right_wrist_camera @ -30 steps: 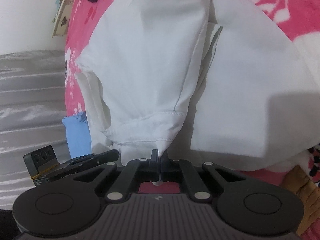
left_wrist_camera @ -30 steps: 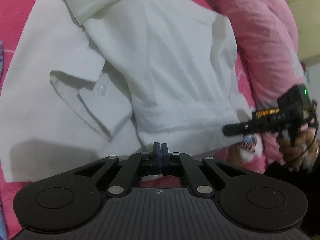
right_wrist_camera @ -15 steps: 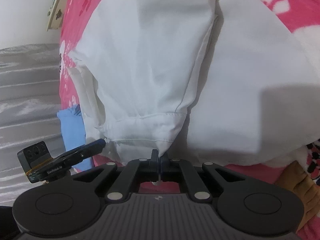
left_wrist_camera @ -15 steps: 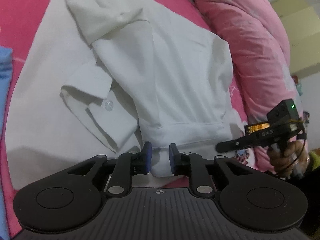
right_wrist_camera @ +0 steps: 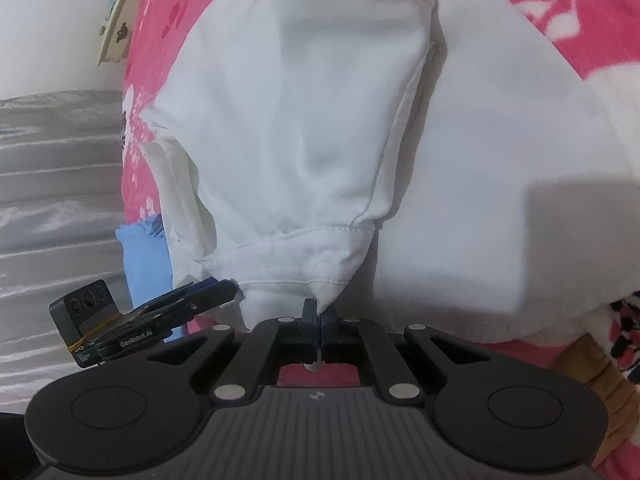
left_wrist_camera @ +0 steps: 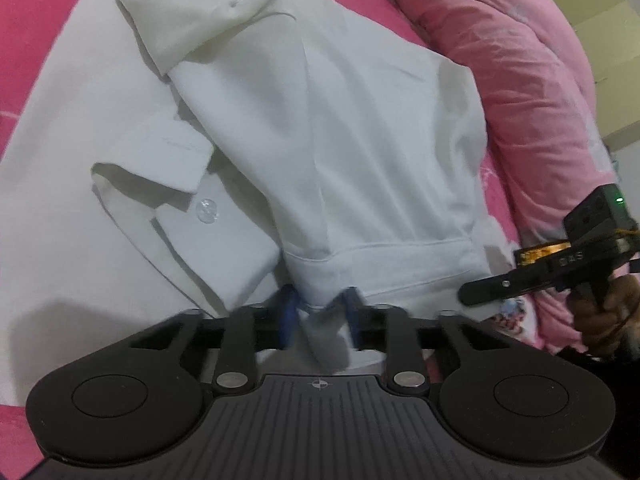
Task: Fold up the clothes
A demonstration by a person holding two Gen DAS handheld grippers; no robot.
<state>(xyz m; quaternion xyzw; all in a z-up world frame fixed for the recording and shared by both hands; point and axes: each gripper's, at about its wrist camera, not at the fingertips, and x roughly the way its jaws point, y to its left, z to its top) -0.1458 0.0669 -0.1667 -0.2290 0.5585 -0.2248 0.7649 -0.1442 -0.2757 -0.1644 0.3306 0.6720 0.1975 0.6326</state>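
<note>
Since the earlier left wrist view, the left claw (left_wrist_camera: 318,316) had gone from fully pinched to parted, and its jaws had just been closing again, with the hem corner of the white shirt (left_wrist_camera: 320,152) now lying between the blue pads (left_wrist_camera: 289,312). The pads stood a narrow gap apart and were motion-blurred; whether they pressed the cloth could not be told with certainty, so the hold is judged as not yet secured. The shirt also sat larger and closer in the frame than before.

The shirt lay spread on the pink bedcover (left_wrist_camera: 36,12), filling the centre of both views. One side panel had been turned over the body, its hemmed edge running across the lower centre of the left view. The collar (left_wrist_camera: 148,176) and a clear button (left_wrist_camera: 207,211) showed at centre left.

The right claw (right_wrist_camera: 319,316) was unchanged in position, pinched tight on the other corner of the same hem at lower centre of its own view; it also appeared at the right edge of the left view.

A pink quilt (left_wrist_camera: 520,80) lay bunched at upper right of the left view, and a blue cloth (right_wrist_camera: 146,252) lay at centre left of the right view.

Judgement: with both hem corners taken, the next fold could be carried up toward the collar. An unconfirmed left hold risks an uneven lift.
</note>
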